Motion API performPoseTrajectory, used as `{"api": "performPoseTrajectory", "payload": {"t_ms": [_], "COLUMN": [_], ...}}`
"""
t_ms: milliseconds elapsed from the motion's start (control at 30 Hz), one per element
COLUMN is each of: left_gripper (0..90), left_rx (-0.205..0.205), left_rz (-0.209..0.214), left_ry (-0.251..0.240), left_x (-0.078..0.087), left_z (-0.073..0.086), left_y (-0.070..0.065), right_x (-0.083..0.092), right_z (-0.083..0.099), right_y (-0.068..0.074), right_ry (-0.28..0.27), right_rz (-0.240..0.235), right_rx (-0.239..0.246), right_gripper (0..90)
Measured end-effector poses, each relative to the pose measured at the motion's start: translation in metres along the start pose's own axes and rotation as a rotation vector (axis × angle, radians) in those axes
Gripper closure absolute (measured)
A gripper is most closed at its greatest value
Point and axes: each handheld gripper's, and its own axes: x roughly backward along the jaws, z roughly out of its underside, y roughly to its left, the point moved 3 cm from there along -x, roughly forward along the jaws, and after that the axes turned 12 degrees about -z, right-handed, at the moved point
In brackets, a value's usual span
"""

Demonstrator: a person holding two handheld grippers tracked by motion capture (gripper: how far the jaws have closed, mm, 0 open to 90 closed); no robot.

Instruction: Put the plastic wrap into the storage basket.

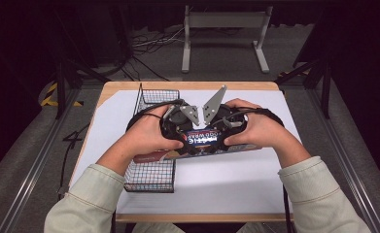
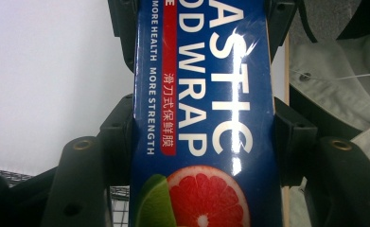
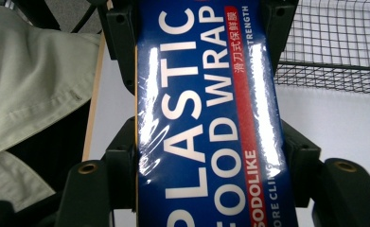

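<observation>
Blue box of plastic food wrap (image 1: 204, 138) is held level above the white-covered bench (image 1: 226, 179), lengthwise left to right, between both grippers.

Left gripper (image 1: 180, 133): fingers (image 2: 118, 137) are closed against the two long sides of the box near its left end; black pads press the blue card on both sides in the left gripper view. A grapefruit slice and lime wedge are printed at the near end of the box there.

Right gripper (image 1: 226, 132): fingers (image 3: 121, 156) are clamped on the same box toward its right end, pads flush to both edges in the right gripper view. White lettering "PLASTIC FOOD WRAP" runs along the face.

A black wire basket (image 1: 151, 172) stands on the left part of the bench, long axis near to far; the box's left end sits over it, though whether it touches the rim is hard to tell. Pale sleeves (image 1: 319, 194) enter from the near edge.
</observation>
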Motion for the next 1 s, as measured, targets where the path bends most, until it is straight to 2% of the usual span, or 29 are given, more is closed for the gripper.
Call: {"api": "performPoseTrajectory", "payload": {"t_ms": [133,167,233,400,433,500,533,567,633,667,700,833,900,1000], "left_gripper": [40.3,40.3,40.2,40.2,40.2,40.2,40.2,40.1,40.1,40.1,40.1,40.0,40.0,40.0], "left_rx": [0.007,-0.001,-0.004,0.005,0.031,0.047,0.087,0.087,0.131,0.159,0.160,0.211,0.245,0.295], "left_rz": [0.005,0.018,0.015,-0.005,-0.009,-0.022,-0.020,-0.020,-0.016,-0.013,-0.026,-0.071,-0.102,-0.146], "left_ry": [0.023,0.023,0.021,0.033,0.034,0.033,0.026,0.026,-0.017,-0.022,-0.017,0.015,0.033,0.035], "left_x": [0.001,0.001,0.001,0.003,0.004,0.006,0.008,0.008,0.010,0.012,0.012,0.014,0.017,0.021], "left_z": [-0.001,-0.002,-0.001,0.000,0.001,0.001,0.002,0.002,0.004,0.005,0.006,0.009,0.013,0.019], "left_y": [-0.001,0.000,0.001,0.004,0.004,0.006,0.010,0.010,0.015,0.017,0.018,0.021,0.024,0.027], "right_x": [-0.001,-0.002,0.000,0.004,0.006,0.012,0.014,0.014,0.020,0.027,0.027,0.039,0.047,0.057], "right_z": [0.001,0.001,0.002,0.004,0.004,0.007,0.007,0.007,0.009,0.010,0.010,0.012,0.015,0.020], "right_y": [0.000,0.001,0.001,0.002,0.001,0.001,0.001,0.001,0.001,-0.001,-0.001,-0.003,-0.003,-0.004], "right_ry": [-0.023,-0.028,-0.028,-0.070,-0.079,-0.102,-0.124,-0.124,-0.187,-0.205,-0.205,-0.244,-0.272,-0.313], "right_rz": [-0.006,-0.001,0.003,0.039,0.056,0.078,0.088,0.088,0.157,0.231,0.231,0.290,0.327,0.381], "right_rx": [-0.005,-0.012,-0.008,-0.003,0.003,-0.003,-0.013,-0.013,-0.040,-0.051,-0.051,-0.079,-0.100,-0.143], "right_gripper": [37.5,37.0,36.2,23.7,22.7,21.9,20.5,20.5,16.8,17.6,17.6,16.6,16.1,13.6]}}
